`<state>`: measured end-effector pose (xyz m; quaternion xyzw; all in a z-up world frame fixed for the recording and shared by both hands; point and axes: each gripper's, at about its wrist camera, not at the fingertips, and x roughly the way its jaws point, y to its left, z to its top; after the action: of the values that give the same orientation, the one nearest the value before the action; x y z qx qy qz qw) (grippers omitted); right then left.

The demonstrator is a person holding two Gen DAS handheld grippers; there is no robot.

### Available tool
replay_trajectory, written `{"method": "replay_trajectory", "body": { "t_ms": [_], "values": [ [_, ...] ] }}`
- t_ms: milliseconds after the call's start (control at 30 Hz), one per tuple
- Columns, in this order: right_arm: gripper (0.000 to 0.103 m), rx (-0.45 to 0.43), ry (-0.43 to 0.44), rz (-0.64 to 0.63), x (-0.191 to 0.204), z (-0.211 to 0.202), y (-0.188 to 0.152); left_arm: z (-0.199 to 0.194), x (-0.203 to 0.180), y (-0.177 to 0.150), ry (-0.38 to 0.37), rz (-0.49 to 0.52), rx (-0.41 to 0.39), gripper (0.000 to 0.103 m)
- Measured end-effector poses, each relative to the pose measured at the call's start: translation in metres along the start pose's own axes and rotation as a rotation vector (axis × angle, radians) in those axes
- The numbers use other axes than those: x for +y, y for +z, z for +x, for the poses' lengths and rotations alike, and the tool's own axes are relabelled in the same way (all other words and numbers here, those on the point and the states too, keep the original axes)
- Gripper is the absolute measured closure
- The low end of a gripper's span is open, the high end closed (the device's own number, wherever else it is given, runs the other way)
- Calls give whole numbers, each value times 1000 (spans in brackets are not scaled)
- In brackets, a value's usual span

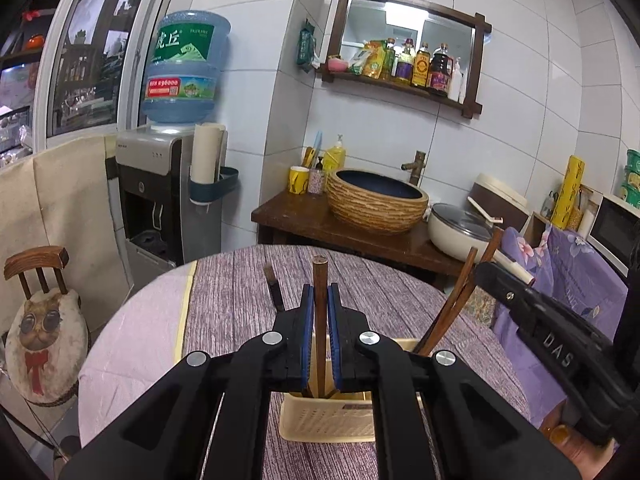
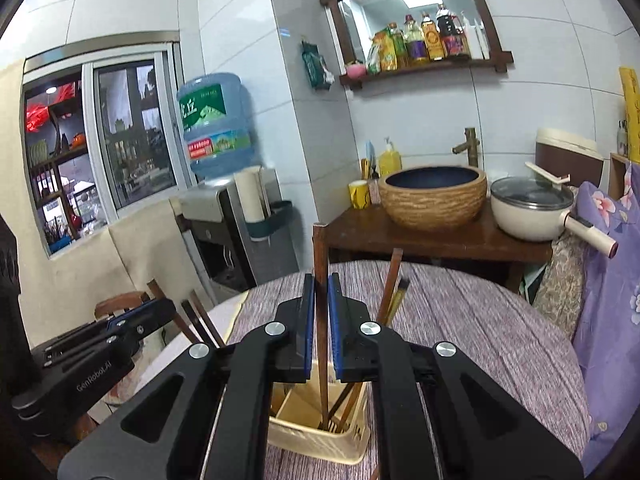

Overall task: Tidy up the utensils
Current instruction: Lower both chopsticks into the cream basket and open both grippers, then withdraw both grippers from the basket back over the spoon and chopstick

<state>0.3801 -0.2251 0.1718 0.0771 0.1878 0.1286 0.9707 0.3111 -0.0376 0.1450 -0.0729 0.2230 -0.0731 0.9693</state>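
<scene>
On the purple-clothed table (image 1: pixel 248 280), both grippers, left gripper (image 1: pixel 320 292) and right gripper (image 2: pixel 319 282), clamp 1 chopstick each above the cream holder (image 1: pixel 328 420).

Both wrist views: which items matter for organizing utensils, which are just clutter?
Job: left gripper and right gripper, each shut on a wooden chopstick; cream utensil basket.
Clutter: water dispenser, basin, pot, bottle shelf.

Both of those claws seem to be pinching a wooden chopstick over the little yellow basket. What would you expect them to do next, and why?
Probably open the jaws and let go. The left gripper and right gripper each pinch an upright chopstick whose lower end already reaches down inside the cream basket, beside other chopsticks leaning there. With both sticks seated, releasing and lifting away seems the natural step.
</scene>
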Motion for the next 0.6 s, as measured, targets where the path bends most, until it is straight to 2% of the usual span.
{"method": "replay_trajectory", "body": {
  "t_ms": [233,267,300,333,367,400,467,500,533,600],
  "values": [
    [95,31,-7,-45,3,7,-24,4,3,-16,-15,-6,31,93],
    [95,27,-13,-56,4,6,-26,2,3,-18,-17,-5,33,89],
    [91,24,-18,-68,4,3,-28,-1,4,-20,-16,-4,30,74],
    [73,23,-16,-71,4,0,-29,-5,5,-22,-12,-6,21,53],
    [59,13,-14,-69,4,-6,-32,-12,7,-25,-4,-13,-3,45],
    [35,-13,-20,-64,3,-14,-35,-19,8,-27,3,-17,-29,37],
    [31,-42,-31,-80,5,-29,-40,-33,11,-34,27,-6,-63,31],
    [30,-40,-37,-98,7,-36,-46,-37,12,-36,38,-3,-66,24],
    [23,-38,-47,-104,8,-41,-50,-43,15,-42,53,-8,-68,15],
    [10,-32,-71,-106,6,-52,-61,-49,19,-51,63,-25,-67,5]
  ]
}}
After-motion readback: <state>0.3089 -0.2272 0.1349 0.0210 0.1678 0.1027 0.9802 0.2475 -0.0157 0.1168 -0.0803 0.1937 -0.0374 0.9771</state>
